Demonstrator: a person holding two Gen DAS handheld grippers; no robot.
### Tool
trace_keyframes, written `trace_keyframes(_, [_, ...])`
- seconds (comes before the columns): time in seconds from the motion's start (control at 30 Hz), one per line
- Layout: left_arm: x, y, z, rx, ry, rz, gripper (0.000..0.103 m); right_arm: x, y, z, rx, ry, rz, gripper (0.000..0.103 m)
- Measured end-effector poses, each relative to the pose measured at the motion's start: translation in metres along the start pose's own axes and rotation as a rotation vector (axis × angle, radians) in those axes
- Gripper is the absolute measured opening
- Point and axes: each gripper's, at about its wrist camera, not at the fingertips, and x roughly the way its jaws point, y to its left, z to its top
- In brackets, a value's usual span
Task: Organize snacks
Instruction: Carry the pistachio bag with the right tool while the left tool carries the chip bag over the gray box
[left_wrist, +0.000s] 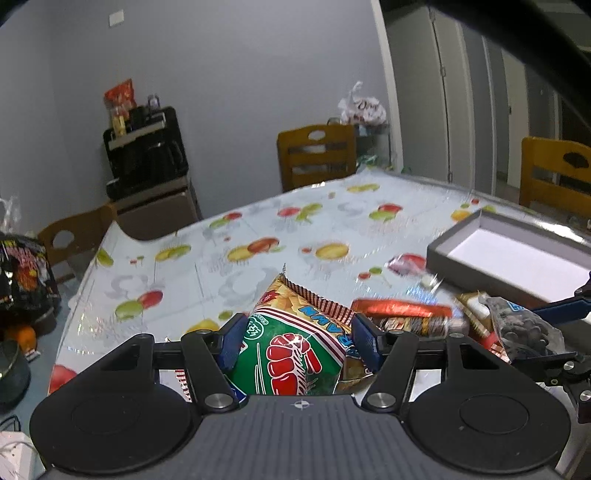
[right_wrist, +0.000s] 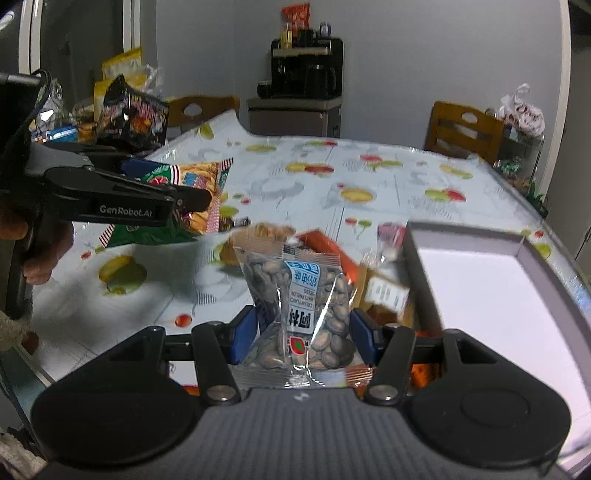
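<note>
Lying empty, grey box (right_wrist: 524, 243)

A table under a glossy fruit-printed plastic cloth (right_wrist: 369, 177) carries a shallow grey cardboard box with a white floor (right_wrist: 480, 280) at 3 o'clock, and loose foil-wrapped snack packets (left_wrist: 402, 308) just beside its near-left wall

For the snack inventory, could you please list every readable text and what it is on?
"GenRobot.AI": side of the left gripper.
"PRAWN", partly hidden: prawn cracker bag.
"CREAM FLAVOR WATERMELON SEEDS": label on the seed packet.
Black snack bag: print too blurred.
</note>
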Motion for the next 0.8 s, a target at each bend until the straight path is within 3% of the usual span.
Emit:
trace_keyframes(0.33, [-0.008,-0.032,0.030,0.040,-0.061,-0.063,0.060,-0.042,-0.031,0.010,0.047,-0.094,-0.076,0.055])
trace_keyframes(0.8, [0.016,-0.098,0.068,0.121,-0.082,-0.151,0.059,-0.072,-0.111,-0.008,0.146,-0.133,-0.234,0.055])
